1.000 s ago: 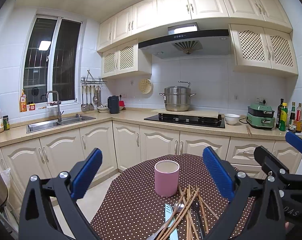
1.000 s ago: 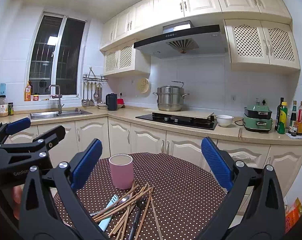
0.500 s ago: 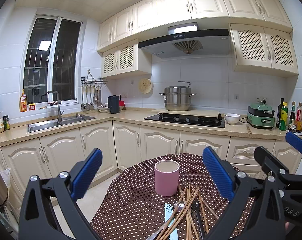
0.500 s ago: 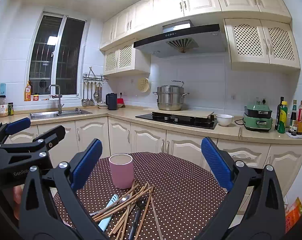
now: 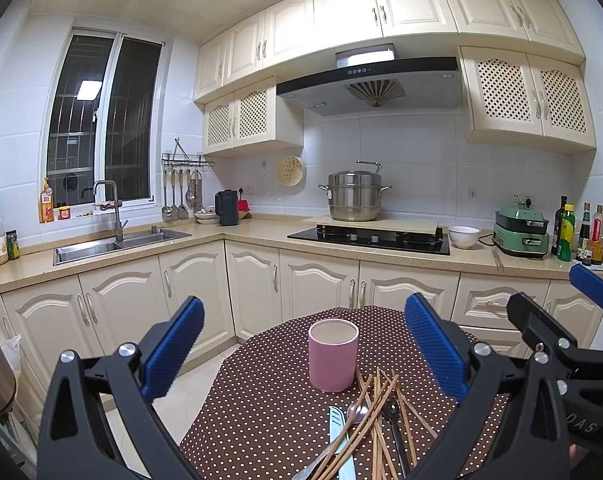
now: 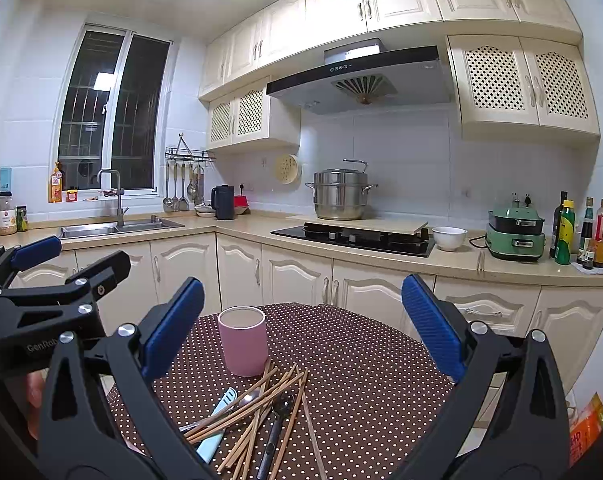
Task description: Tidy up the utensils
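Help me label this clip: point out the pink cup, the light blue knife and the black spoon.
pink cup (image 6: 243, 350), right wrist view, on its front wall.
light blue knife (image 6: 210, 446), right wrist view, on its handle.
black spoon (image 6: 282, 403), right wrist view, on its bowl.

Only a few letters can be read. In the right wrist view, the black body of the left gripper (image 6: 67, 264), which stands to the left of the right gripper's own fingers, carries white letters "GenRob"; the rest of the word is hidden behind a finger. In the left wrist view, the black body of the right gripper (image 5: 557, 304), far to the right of the left gripper's fingers, shows the letters "DAS". The bottle labels are too small to read.
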`<state>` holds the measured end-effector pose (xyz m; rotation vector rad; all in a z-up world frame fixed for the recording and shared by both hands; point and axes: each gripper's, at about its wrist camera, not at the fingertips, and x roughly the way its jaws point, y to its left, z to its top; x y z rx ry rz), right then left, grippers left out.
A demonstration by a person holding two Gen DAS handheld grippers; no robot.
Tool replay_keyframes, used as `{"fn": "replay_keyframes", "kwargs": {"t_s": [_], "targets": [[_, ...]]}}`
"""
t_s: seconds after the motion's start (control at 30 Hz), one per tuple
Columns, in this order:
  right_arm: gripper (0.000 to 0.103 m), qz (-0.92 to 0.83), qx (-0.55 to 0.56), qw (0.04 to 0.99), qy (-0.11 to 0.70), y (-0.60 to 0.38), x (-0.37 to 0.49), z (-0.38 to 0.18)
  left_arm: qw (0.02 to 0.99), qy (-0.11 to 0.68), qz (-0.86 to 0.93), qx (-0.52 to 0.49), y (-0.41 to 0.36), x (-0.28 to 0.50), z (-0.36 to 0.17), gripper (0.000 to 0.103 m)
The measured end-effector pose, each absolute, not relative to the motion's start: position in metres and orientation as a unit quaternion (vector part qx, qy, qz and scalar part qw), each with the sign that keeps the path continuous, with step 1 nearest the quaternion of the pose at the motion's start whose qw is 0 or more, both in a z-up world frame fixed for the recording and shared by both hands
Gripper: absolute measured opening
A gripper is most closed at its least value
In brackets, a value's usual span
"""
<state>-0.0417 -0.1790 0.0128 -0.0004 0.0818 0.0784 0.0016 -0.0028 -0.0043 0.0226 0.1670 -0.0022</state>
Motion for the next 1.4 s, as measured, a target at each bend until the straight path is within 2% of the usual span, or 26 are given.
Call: {"fn": "replay_keyframes", "kwargs": {"t_s": [0.8, 1.4], "targets": [[0.097, 0.042, -0.005, 0.998, 0.042, -0.176, -0.045, 0.022, 0.997, 0.082, 0.005, 0.008, 0.006, -0.006, 0.003, 0.098], [0.097, 0.043, -0.002, 0.997, 0.071, -0.175, -0.053, 0.025, 0.995, 0.101, 0.006, 0.007, 0.007, -0.017, 0.010, 0.098]]}}
